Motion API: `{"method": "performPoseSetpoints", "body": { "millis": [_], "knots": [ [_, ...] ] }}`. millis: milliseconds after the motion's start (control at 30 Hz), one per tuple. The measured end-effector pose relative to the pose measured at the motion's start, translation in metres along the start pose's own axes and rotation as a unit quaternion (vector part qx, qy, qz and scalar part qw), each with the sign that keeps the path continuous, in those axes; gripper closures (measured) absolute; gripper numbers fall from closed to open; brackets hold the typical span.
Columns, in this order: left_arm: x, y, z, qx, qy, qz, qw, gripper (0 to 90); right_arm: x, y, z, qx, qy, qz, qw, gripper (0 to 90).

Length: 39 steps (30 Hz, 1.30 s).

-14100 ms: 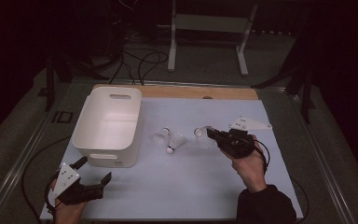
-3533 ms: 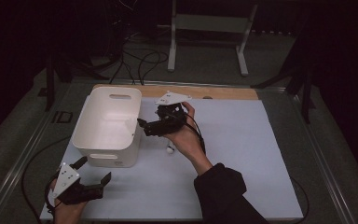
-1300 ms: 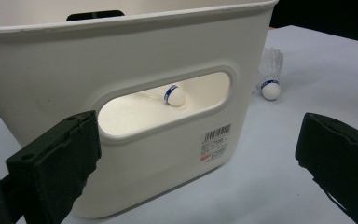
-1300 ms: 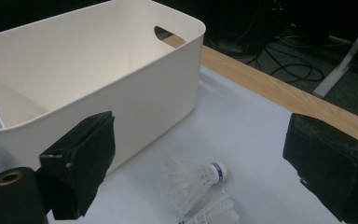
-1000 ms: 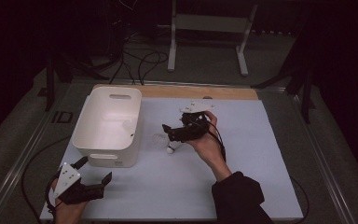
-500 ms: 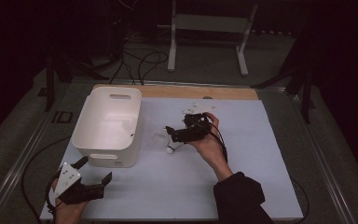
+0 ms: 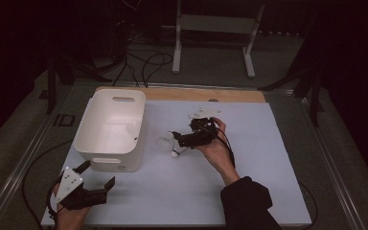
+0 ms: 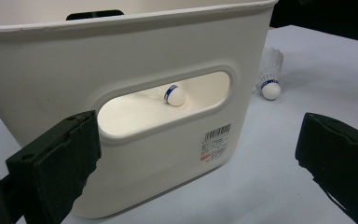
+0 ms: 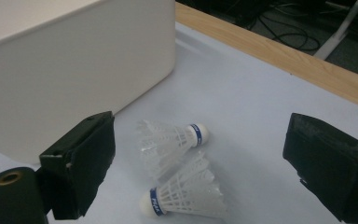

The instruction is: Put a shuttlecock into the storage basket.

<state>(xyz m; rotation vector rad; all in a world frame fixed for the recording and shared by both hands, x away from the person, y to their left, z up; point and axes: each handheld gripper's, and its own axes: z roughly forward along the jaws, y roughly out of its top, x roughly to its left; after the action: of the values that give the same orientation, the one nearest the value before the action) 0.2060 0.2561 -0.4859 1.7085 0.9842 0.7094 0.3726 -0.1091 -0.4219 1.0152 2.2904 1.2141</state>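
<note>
Resting at the near left corner of the white-covered worktop [image 7: 268,167], the left gripper [image 7: 96,190] is held in the person's left hand, its black fingers [image 8: 51,163] spread wide apart with nothing between them. In the left gripper view they frame the near wall of the white rectangular plastic bin [image 7: 110,129], which stands just beyond them, apart from both. Through the oval handle slot in that wall, one white feathered shuttlecock with a blue band [image 8: 173,94] lies inside the bin. A barcode label [image 8: 216,141] sits on the wall, right of the slot.

To the right of the bin, two more white feathered shuttlecocks lie on the worktop, close beside each other. In the right gripper view the farther shuttlecock [image 9: 170,140] points its cork to the right, and the nearer shuttlecock [image 9: 186,193] points its cork to the left; their feather skirts touch or overlap.

The right gripper [image 7: 179,140], held in the person's right hand [image 7: 215,148], hangs just right of that pair, aimed left toward the bin. Its fingers [image 9: 81,163] stand wide apart, bracketing both shuttlecocks without touching either.
</note>
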Motion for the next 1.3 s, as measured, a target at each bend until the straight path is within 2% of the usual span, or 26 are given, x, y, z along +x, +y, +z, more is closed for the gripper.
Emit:
{"method": "performPoseSetpoints", "body": {
  "millis": [367, 1300],
  "knots": [
    [0.000, 0.000, 0.000, 0.000, 0.000, 0.000, 1.0000, 0.8, -0.004, -0.007, 0.007, 0.014, -0.001, -0.002, 0.9999, 9.0],
    [0.000, 0.000, 0.000, 0.000, -0.001, 0.000, 1.0000, 0.8, -0.013, -0.023, 0.025, 0.046, 0.001, 0.012, 0.9988, 9.4]
  ]
}}
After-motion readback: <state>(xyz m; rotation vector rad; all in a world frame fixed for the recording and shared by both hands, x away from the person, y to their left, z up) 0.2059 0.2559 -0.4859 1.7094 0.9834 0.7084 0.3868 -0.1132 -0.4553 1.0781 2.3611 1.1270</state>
